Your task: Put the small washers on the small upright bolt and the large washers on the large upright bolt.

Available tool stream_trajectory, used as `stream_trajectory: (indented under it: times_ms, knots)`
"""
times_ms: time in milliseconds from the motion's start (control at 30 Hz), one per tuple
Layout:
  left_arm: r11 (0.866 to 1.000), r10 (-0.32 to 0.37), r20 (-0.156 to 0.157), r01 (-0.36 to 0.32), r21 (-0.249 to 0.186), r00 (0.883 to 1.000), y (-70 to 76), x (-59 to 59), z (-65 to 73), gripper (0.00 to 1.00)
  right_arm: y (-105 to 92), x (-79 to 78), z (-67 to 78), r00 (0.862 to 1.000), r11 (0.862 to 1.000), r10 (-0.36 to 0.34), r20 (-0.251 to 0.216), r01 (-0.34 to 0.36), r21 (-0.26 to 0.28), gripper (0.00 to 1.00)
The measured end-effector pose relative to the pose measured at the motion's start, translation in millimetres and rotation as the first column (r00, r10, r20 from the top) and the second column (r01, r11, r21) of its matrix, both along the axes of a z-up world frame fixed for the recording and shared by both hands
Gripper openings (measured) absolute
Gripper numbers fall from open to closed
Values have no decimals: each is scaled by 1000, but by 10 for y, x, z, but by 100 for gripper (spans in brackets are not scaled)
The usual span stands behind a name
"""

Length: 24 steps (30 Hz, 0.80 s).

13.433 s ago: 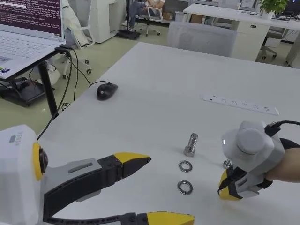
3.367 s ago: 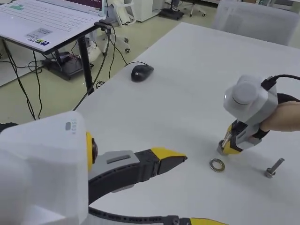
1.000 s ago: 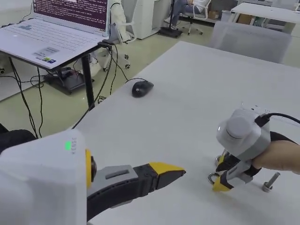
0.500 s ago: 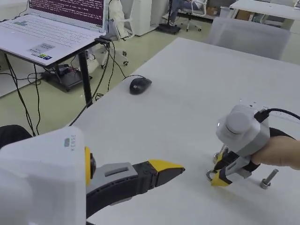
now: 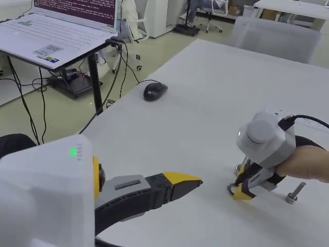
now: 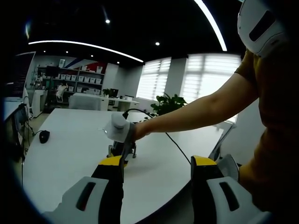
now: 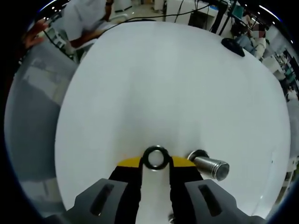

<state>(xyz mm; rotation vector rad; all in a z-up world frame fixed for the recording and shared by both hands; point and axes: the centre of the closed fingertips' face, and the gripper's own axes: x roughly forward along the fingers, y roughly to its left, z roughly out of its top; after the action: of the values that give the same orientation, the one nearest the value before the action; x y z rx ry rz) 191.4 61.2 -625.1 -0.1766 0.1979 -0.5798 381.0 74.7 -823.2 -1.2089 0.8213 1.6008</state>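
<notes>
Washer now in down-tilted right claw, beside large bolt

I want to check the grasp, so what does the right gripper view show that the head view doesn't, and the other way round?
Right gripper view: the washer face-on, pinched between the right gripper's yellow tips, with the large bolt's end close beside it. Head view: the laptop, the left gripper, and the small bolt on the table. Both: the mouse, the white table and the right gripper itself.
</notes>
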Motion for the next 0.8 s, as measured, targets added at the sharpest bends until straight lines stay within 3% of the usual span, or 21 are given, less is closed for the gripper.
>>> stream_trajectory:
  times_ms: [133, 433, 800]
  knots:
    - [1000, 0, 1, 0, -2, 1000, -7, -6, 5, 57, -36, -24, 53, 1000, 1000, -2, -5, 2, 5, 22]
    - [1000, -15, 4, 15, 3, 1000, -59, -5, 20, 57, -100, 23, 331, 1000, 999, -19, 9, 19, 41, 22]
    - [999, -37, 12, 37, 7, 999, -103, -8, 45, 57, -186, 246, 625, 997, 998, -35, 69, 31, 50, 22]
